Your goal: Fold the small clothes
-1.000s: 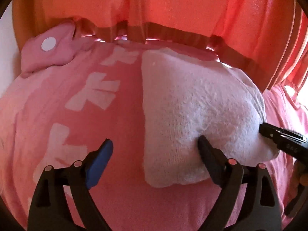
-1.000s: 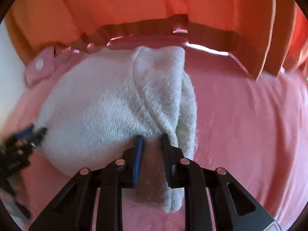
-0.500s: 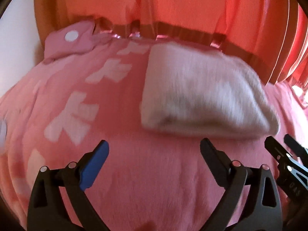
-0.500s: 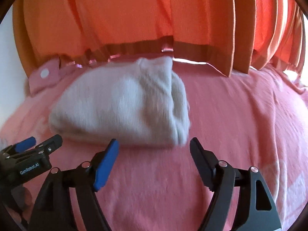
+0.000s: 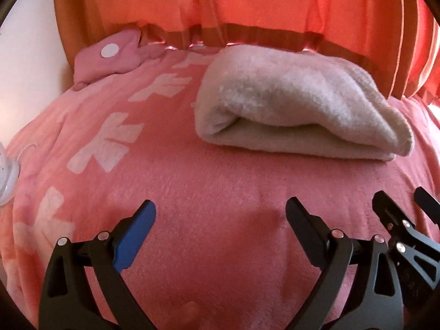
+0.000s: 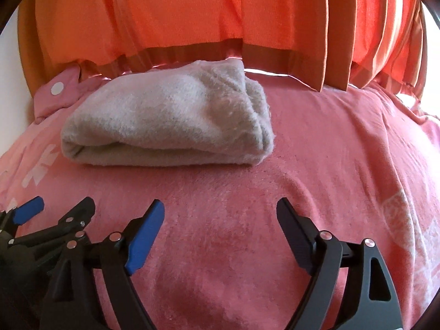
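A folded white knit garment (image 5: 299, 110) lies in the upper right of the frame on a pink blanket (image 5: 220, 187) printed with pale shapes down its left side. The left tool (image 5: 220, 220) fills the lower middle of the frame, its jaws spread wide with nothing between them, well short of the garment. The right tool (image 5: 401, 206) shows at the lower right edge, its jaws also parted. Orange curtains (image 5: 247, 0) hang across the top. A pink dotted cloth (image 5: 110, 57) sits at upper left.
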Motion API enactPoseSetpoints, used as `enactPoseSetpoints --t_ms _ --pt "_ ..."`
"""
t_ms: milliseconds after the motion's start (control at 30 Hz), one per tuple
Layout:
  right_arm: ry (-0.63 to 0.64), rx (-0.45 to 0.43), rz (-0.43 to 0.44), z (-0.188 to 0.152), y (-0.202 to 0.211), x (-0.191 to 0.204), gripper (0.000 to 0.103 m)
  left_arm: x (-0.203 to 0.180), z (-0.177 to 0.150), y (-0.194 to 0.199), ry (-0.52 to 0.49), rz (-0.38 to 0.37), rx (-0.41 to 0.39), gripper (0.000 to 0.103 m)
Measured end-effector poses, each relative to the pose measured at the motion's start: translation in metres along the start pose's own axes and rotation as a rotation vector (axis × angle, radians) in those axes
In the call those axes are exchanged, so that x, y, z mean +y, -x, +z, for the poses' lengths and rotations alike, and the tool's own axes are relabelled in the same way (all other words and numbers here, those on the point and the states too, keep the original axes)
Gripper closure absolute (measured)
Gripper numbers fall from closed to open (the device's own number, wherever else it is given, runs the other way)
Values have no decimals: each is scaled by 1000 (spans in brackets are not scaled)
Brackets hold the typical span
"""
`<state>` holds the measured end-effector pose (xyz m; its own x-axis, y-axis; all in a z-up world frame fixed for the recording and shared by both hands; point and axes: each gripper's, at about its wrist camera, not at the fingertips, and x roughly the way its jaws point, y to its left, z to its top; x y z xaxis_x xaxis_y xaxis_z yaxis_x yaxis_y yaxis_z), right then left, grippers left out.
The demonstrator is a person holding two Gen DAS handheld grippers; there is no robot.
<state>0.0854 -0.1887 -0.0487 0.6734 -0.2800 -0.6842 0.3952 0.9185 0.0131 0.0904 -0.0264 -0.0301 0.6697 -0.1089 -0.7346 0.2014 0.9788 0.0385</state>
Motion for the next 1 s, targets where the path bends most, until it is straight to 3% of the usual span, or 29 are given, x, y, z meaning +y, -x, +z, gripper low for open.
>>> enactPoseSetpoints --t_ms 267,1000 --pt "-32 53 19 1 -9 -2 22 -1 0 -3 1 20 17 10" --pt "-30 41 5 1 -7 -2 22 -3 0 -2 -7 24 8 13"
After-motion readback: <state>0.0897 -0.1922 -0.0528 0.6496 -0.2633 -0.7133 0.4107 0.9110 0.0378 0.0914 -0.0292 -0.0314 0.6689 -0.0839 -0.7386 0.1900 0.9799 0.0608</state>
